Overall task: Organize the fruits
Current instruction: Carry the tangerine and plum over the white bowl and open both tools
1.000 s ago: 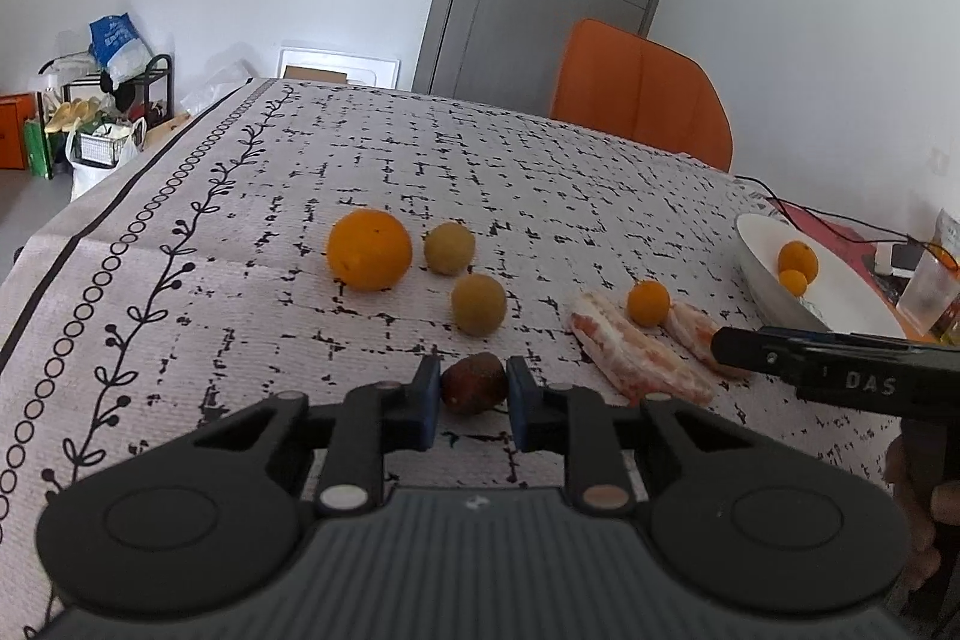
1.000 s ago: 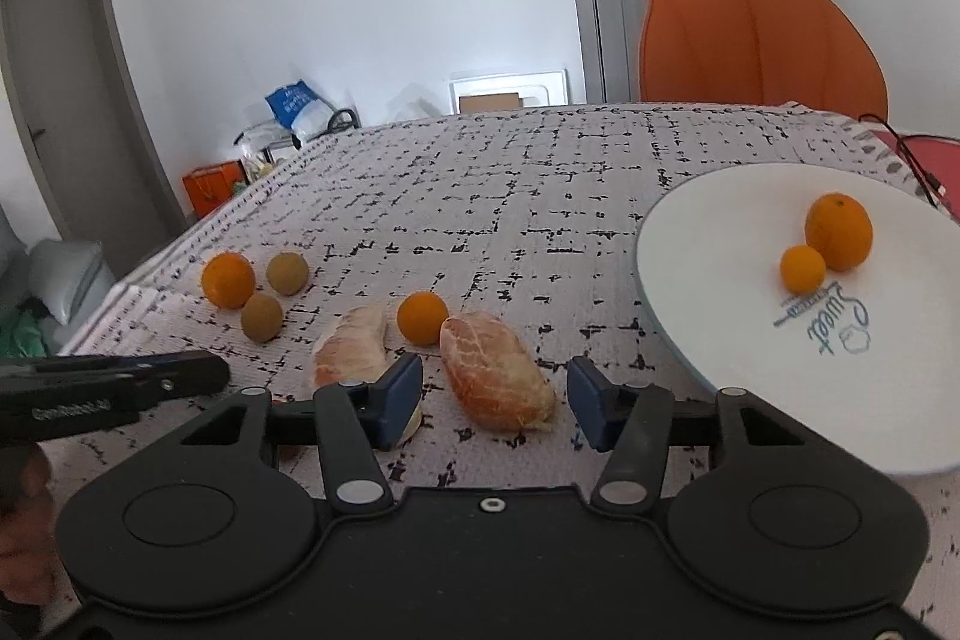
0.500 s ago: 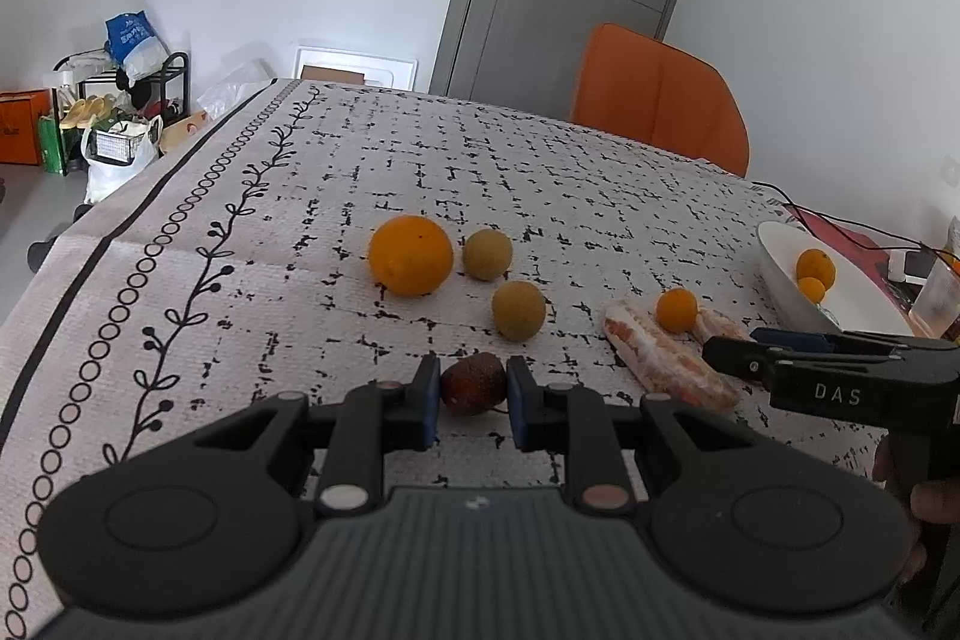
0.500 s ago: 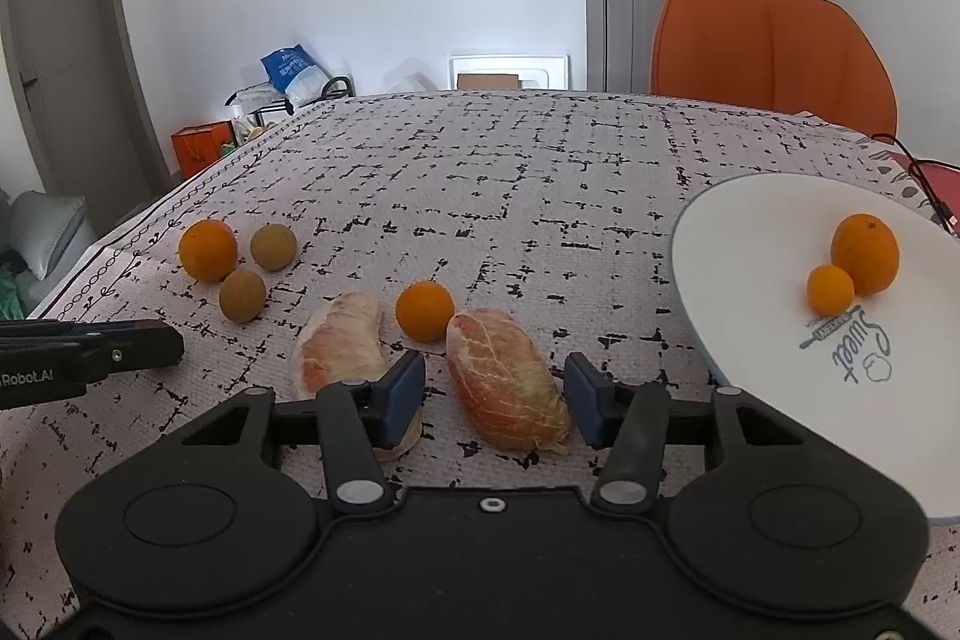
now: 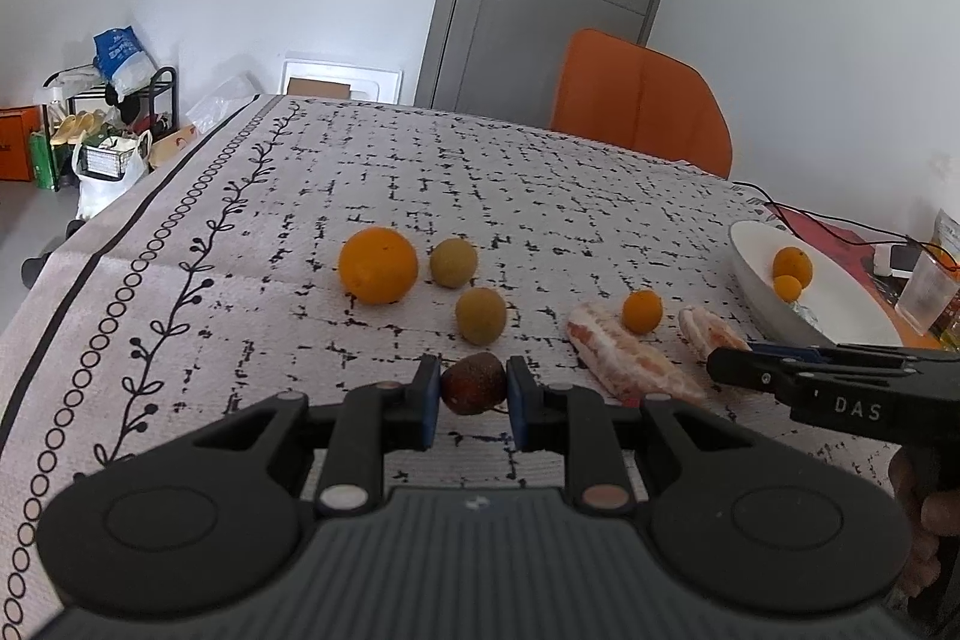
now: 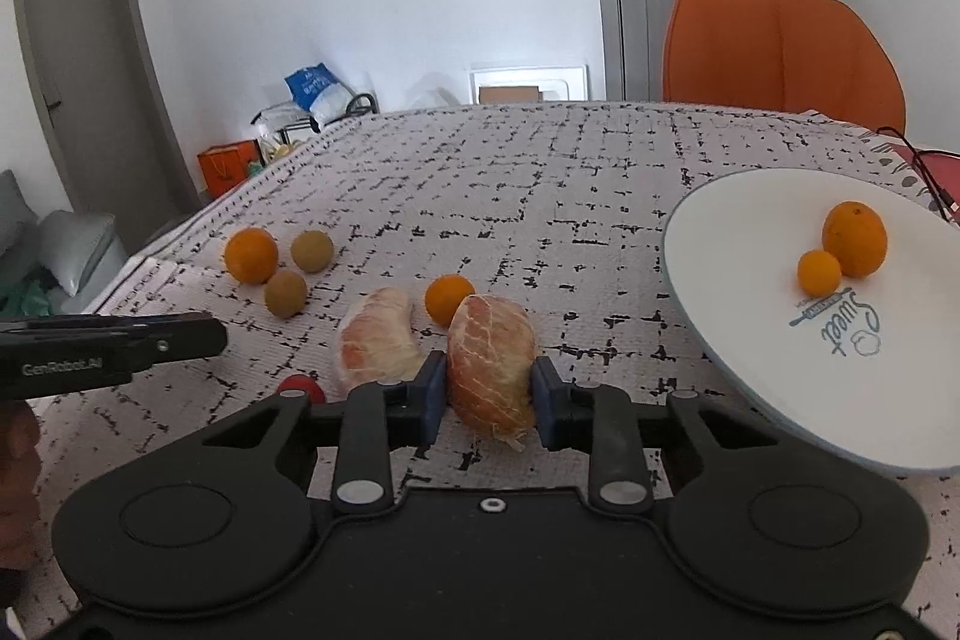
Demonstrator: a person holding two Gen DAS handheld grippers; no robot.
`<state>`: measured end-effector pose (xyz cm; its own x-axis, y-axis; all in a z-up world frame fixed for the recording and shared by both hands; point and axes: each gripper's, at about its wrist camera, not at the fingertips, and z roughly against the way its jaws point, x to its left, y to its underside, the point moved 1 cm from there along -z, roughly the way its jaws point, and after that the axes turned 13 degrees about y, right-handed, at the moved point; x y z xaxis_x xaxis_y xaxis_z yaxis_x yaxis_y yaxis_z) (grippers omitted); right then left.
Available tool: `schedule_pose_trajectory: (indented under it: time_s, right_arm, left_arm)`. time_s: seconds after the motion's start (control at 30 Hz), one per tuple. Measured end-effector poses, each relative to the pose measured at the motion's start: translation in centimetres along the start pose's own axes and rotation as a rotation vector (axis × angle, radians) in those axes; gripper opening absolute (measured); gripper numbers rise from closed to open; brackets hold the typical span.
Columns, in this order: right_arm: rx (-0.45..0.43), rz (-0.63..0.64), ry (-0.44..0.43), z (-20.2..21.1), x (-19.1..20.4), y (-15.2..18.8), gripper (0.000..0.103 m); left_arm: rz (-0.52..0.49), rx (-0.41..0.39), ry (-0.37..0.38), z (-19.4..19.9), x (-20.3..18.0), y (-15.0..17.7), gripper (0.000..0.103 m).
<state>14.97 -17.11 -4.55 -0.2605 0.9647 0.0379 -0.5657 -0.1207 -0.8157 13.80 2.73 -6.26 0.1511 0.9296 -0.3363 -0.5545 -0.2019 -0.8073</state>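
You have two grippers in view, the left gripper (image 5: 470, 391) and the right gripper (image 6: 489, 388). On the cloth you can count one large orange (image 5: 377, 265), one small orange (image 5: 642, 311), two green-brown round fruits (image 5: 453, 262) (image 5: 480, 315), one dark red-brown fruit (image 5: 474, 383) and two peeled pomelo pieces (image 6: 378, 340) (image 6: 491, 358). One white plate (image 6: 744, 340) carries two oranges (image 6: 854, 238) (image 6: 819, 272).

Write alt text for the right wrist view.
The right tongs have just closed on a peeled citrus piece on a patterned tablecloth. A white plate on the right holds two oranges.
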Motion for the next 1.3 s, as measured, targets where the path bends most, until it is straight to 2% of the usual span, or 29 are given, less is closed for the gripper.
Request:
schedule_pose_trajectory:
  time_s: [0.6,1.3]
  right_arm:
    - [-0.106,-0.068,0.035,4.5,-3.4,-0.7,0.028]
    - [-0.13,-0.154,0.112,5.5,-8.1,0.5,0.028]
  left_arm:
    - [-0.062,-0.02,0.063,-1.0,-4.3,-0.9,0.022]
    - [-0.14,-0.014,0.124,-3.5,-8.9,-1.8,0.022]
